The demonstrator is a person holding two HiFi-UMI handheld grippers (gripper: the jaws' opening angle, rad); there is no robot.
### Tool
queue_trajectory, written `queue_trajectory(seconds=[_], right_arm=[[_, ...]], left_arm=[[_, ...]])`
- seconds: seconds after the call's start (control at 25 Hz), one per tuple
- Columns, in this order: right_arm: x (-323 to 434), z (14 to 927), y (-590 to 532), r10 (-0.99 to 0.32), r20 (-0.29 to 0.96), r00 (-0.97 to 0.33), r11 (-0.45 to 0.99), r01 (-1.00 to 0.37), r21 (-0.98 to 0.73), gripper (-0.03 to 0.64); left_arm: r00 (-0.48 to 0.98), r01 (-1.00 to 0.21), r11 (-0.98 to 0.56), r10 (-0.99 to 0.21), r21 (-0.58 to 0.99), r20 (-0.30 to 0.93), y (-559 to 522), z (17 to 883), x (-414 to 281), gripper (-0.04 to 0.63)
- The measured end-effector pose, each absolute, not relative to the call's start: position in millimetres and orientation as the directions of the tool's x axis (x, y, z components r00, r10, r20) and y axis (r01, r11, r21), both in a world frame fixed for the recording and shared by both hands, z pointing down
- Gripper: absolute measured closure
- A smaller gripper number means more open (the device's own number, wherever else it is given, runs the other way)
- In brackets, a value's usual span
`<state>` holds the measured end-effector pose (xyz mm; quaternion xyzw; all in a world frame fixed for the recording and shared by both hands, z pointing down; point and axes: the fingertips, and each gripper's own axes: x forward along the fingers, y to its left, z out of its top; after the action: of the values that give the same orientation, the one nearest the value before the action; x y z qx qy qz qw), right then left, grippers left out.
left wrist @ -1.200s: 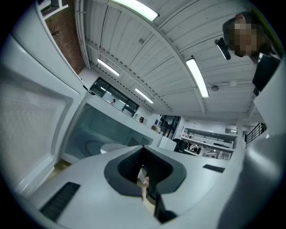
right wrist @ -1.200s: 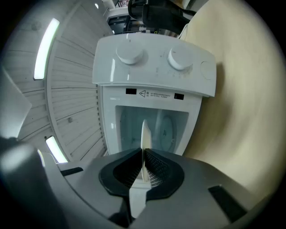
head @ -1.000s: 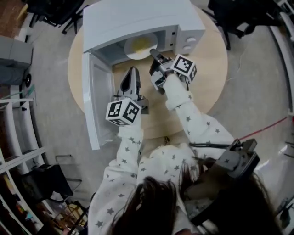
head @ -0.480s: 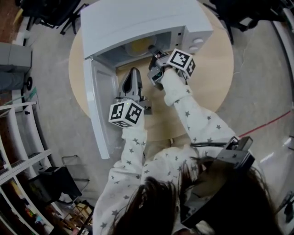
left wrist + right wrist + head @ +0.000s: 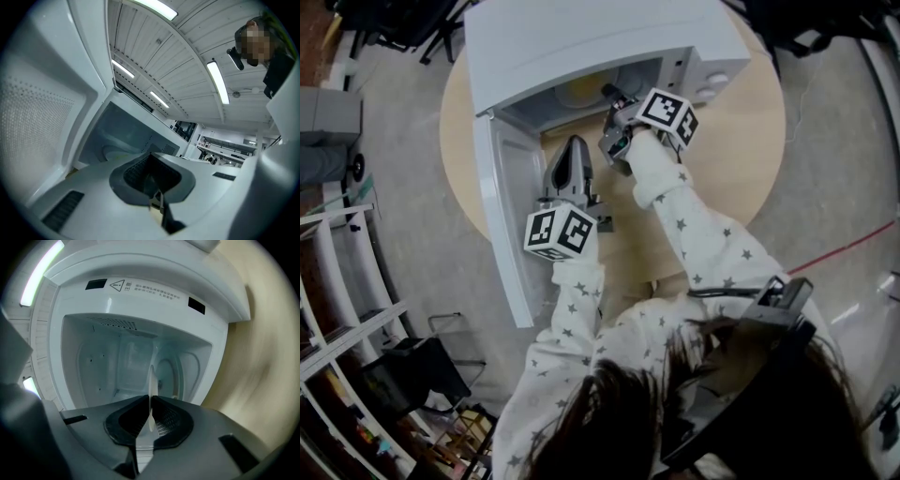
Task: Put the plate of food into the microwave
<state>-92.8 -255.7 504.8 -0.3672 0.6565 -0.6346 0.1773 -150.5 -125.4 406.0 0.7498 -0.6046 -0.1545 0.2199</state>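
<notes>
A white plate (image 5: 581, 91) with yellow food sits partly inside the white microwave (image 5: 581, 37), under its roof. My right gripper (image 5: 610, 94) reaches into the opening and is shut on the plate's near rim. In the right gripper view the plate (image 5: 151, 380) shows edge-on between the right gripper (image 5: 150, 403) pads, with the cavity behind it. My left gripper (image 5: 574, 142) hovers over the table just in front of the opening, beside the open door (image 5: 508, 202). It is shut and holds nothing. In its own view the left gripper (image 5: 157, 190) points at the cavity.
The microwave stands on a round wooden table (image 5: 731, 141). Its door swings out to the left, past the table edge. Control knobs (image 5: 712, 86) are at the microwave's right. Shelving (image 5: 328, 309) and chairs stand on the floor around the table.
My right gripper has carried the plate deeper into the microwave, so less of the plate shows under the roof. The left gripper has stayed about where it was.
</notes>
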Motion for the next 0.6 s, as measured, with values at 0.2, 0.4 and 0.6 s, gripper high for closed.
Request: queue_trajectory(seconds=[0.2,0.4,0.6], right_arm=[[-92.9,508.2,-256.3,-0.687,0.280,-0.670,-0.057,-0.335,-0.941,0.600],[-97.0,506.6,-260.7,-0.672,0.279,-0.686,0.009,-0.384,-0.923,0.487],[-92.6,506.7,-268.2,-0.671,0.295,-0.680,0.059,-0.445,-0.894,0.397]], left_arm=[[0.218,-0.835,-0.172,-0.975,0.522,0.028,-124.4,406.3,-152.2,0.594],[0.217,-0.834,-0.172,-0.976,0.524,0.025,-123.0,407.6,-154.5,0.594],[0.217,-0.833,-0.177,-0.976,0.524,0.016,-122.5,406.1,-155.8,0.594]])
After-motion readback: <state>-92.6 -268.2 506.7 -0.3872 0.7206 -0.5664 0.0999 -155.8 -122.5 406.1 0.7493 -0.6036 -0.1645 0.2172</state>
